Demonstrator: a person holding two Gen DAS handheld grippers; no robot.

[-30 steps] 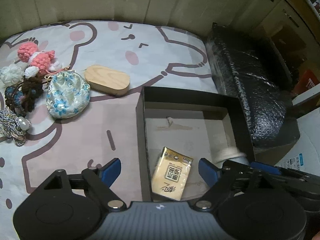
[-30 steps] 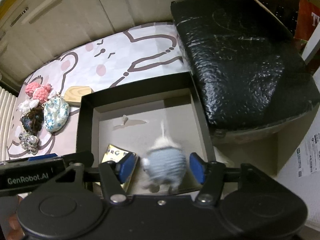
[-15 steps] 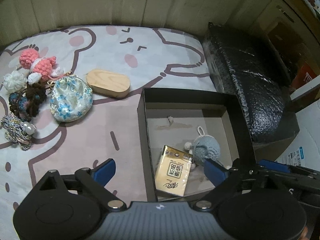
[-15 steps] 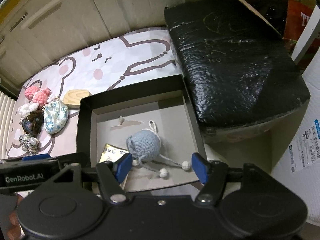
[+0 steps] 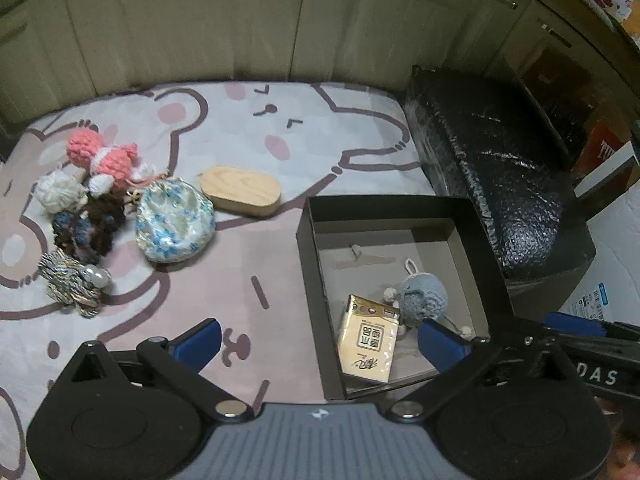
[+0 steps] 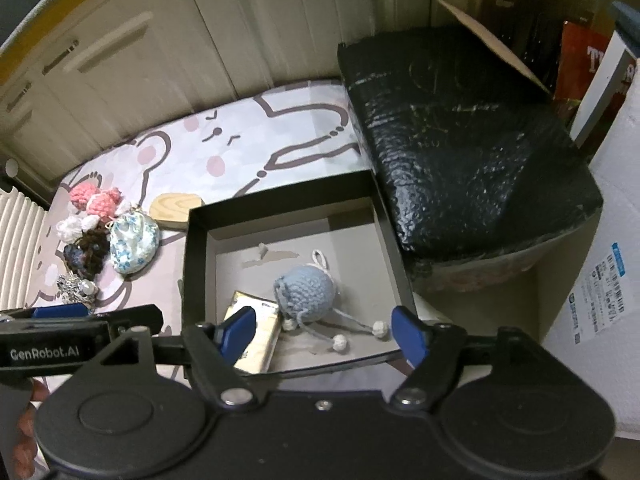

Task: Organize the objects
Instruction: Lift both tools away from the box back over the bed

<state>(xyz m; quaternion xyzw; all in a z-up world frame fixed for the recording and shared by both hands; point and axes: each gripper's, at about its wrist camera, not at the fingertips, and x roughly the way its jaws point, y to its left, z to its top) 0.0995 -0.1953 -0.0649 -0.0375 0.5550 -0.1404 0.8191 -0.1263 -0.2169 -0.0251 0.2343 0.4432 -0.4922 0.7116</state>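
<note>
Both the left gripper [image 5: 318, 338] and right gripper [image 6: 322, 326] hang spread and empty; remaining floral pouch [image 5: 175, 224] on the bed looks soft, light, best pinched mid-body.

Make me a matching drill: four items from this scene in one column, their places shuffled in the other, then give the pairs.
1. blue crocheted ball
2. oval wooden block
3. floral fabric pouch
4. pink crocheted toy

A. on the sheet, just beyond the box's far-left corner
B. inside the black box, beside the yellow tissue pack
C. far end of the trinket cluster
D. between the cluster and the wooden block

Pairs: 1-B, 2-A, 3-D, 4-C
</note>
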